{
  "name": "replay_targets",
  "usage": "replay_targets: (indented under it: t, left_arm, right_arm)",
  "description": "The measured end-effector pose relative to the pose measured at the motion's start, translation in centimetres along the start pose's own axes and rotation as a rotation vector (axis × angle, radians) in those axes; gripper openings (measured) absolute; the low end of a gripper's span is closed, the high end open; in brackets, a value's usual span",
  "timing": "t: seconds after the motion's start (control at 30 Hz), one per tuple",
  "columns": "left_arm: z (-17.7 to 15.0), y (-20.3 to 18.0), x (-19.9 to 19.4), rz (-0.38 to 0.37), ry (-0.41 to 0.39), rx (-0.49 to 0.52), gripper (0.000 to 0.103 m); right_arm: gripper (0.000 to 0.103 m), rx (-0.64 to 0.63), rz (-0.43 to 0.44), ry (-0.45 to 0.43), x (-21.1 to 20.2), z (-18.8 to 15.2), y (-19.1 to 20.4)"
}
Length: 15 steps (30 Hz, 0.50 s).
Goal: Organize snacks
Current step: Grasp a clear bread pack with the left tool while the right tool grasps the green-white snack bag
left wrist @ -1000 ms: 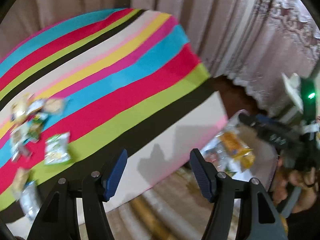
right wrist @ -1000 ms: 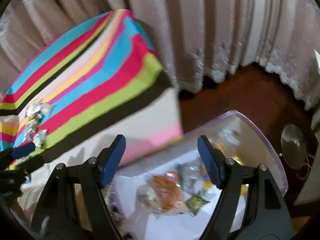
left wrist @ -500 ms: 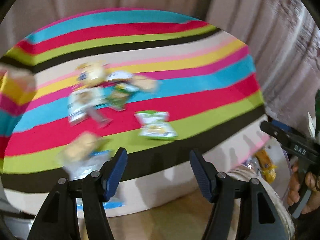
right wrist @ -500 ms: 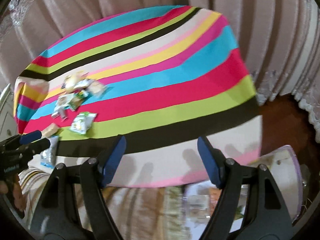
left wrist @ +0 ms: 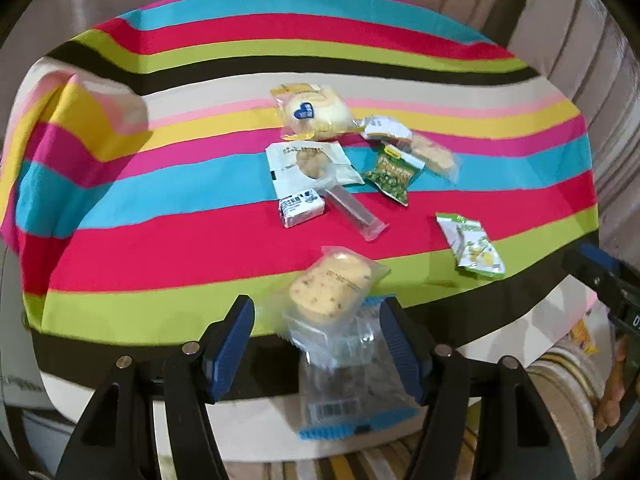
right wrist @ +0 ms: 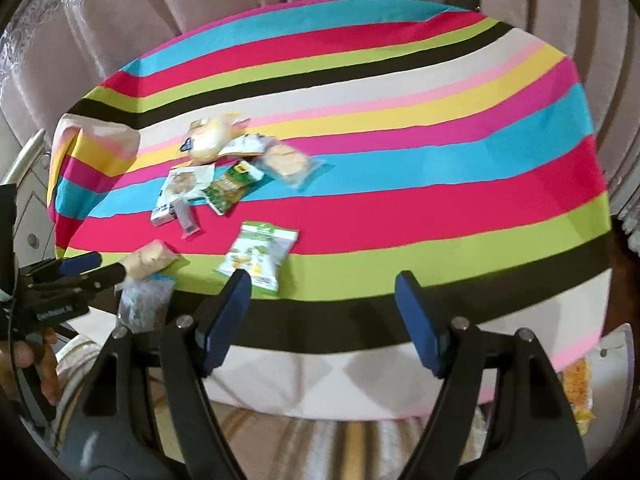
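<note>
The left gripper [left wrist: 316, 344] hangs over the near edge of the striped tablecloth [left wrist: 160, 240] with its blue-padded jaws standing apart and gripping nothing; a clear-wrapped muffin [left wrist: 332, 288] and a transparent packet with a blue end [left wrist: 348, 392] lie on the cloth below the gap (whether the right-hand pad brushes the packet's wrapper cannot be told through the blur). The right gripper [right wrist: 324, 320] is likewise spread wide and empty, its fingers framing the dark and cream stripes at the table's front, with a white-and-green snack bag [right wrist: 258, 256] just beyond its left finger. Farther back on the cloth sits the main cluster of snacks: a round yellow bun in plastic [left wrist: 314, 112], a white cookie packet [left wrist: 310, 166] touching it, a small white wrapped sweet [left wrist: 301, 210], a long clear stick pack [left wrist: 352, 212], a green peanut bag [left wrist: 394, 174] and a pale cracker pack [left wrist: 434, 154] partly overlapping one another. A white-and-green bag lies well apart to the right of them. Beige curtains [right wrist: 160, 8] hang behind the table.
</note>
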<state>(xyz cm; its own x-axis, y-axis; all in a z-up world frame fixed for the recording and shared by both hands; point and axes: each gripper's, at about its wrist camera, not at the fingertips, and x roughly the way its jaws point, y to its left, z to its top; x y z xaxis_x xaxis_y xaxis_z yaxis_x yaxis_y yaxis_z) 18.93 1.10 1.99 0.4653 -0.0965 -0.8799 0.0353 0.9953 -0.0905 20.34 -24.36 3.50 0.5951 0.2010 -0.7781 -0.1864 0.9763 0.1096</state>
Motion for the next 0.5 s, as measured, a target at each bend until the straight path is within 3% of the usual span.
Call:
replay_targets:
  t: [0.3,0.5]
  left_arm:
    - [1.6,-0.1,3.9,-0.054,0.076,0.111,0.065]
    - [1.2,-0.1,4.8,-0.088,0.088,0.113,0.043]
  right_arm:
    - [0.077,-0.030,-0.011,0.052,4.1,1.1,3.6]
    - [0.077,-0.061,-0.033,0.089,6.2,1.4,5.0]
